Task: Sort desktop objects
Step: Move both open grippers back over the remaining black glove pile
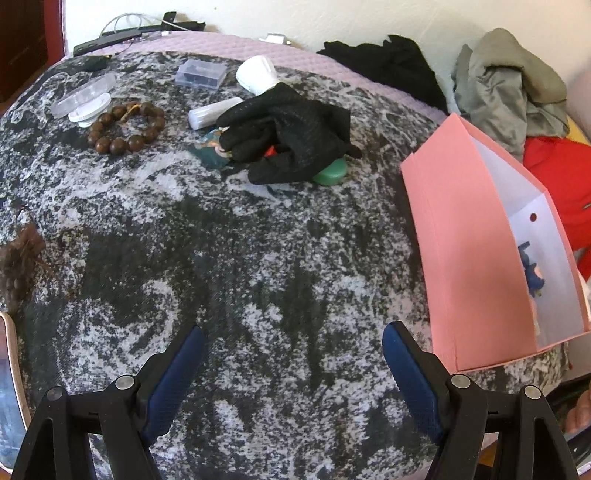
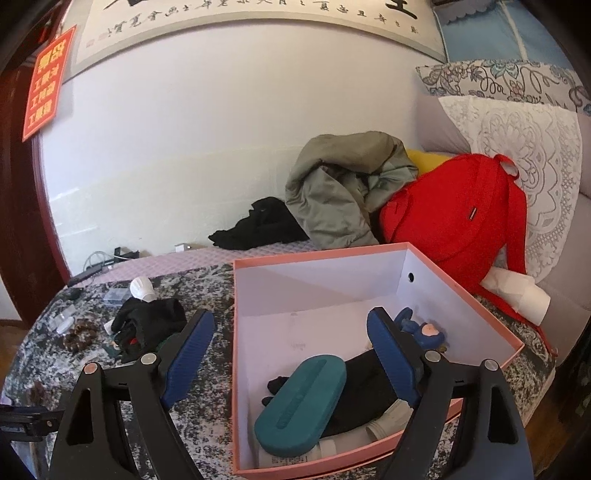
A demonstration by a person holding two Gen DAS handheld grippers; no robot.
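Both tongs released and empty: left gripper [image 1: 293, 345] above bare mottled cloth [image 1: 258, 258], right gripper [image 2: 290, 332] over the pink box [image 2: 369, 253] holding a teal case [image 2: 301, 402]; black glove [image 1: 288, 133] and beads [image 1: 125, 127] lie far left.

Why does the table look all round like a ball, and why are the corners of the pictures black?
Left wrist view: the fisheye lens bends the speckled table cover into a dome, and the pink box leans oddly. Right wrist view: the wall and the scroll curve, and the dark corners are the lens rim. Both views are evenly daylit, with soft shadows and slight blur toward the edges.
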